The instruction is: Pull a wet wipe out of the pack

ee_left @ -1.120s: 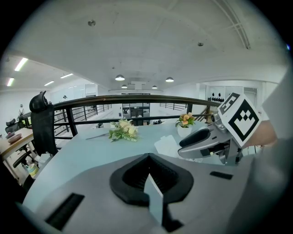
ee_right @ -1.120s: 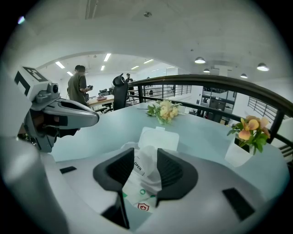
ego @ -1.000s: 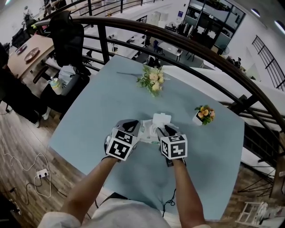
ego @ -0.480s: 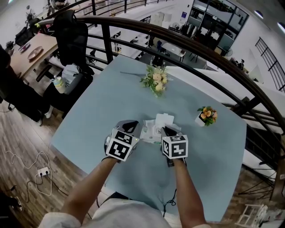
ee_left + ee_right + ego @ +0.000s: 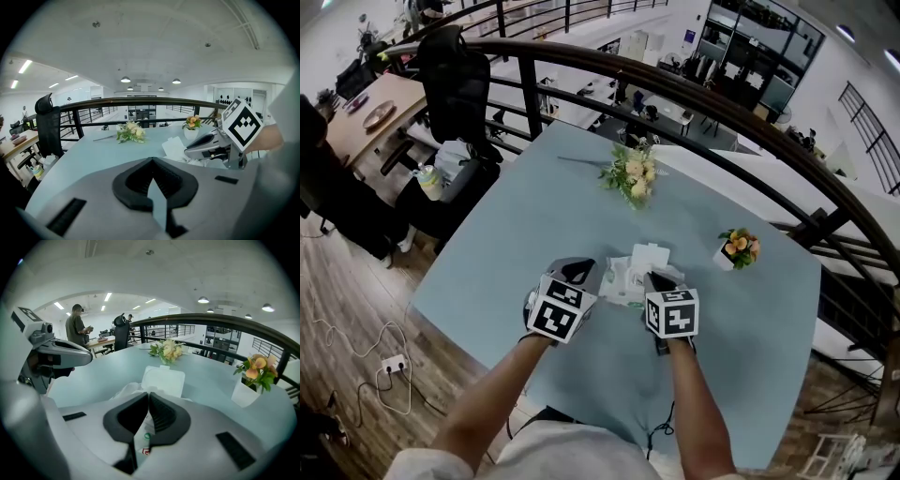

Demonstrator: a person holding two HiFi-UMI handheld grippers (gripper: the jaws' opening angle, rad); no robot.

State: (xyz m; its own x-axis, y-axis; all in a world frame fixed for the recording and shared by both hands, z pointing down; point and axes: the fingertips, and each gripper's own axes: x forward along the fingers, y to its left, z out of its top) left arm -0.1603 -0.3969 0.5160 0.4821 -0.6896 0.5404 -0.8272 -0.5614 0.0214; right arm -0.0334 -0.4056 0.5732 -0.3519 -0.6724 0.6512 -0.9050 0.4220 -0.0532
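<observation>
Table (image 5: 534,216) first: big, flat and light blue. Near its middle lies the wet wipe pack (image 5: 625,281), with its white lid (image 5: 163,379) flipped open, away from me. My left gripper (image 5: 578,273) sits just beside the pack, jaws together and holding nothing. My right gripper (image 5: 149,397) is right at the opening. Its jaws are closing to a thin slit, and the pack's printed wrap shows in that slit (I can't tell if a wipe is caught). The crumpled white bit (image 5: 123,392) by the opening looks like a wipe. I think it will be soft, damp, light and easy to tear. So I should pinch that loose bit, not the slippery wrap. The pack is light too and may lift.
</observation>
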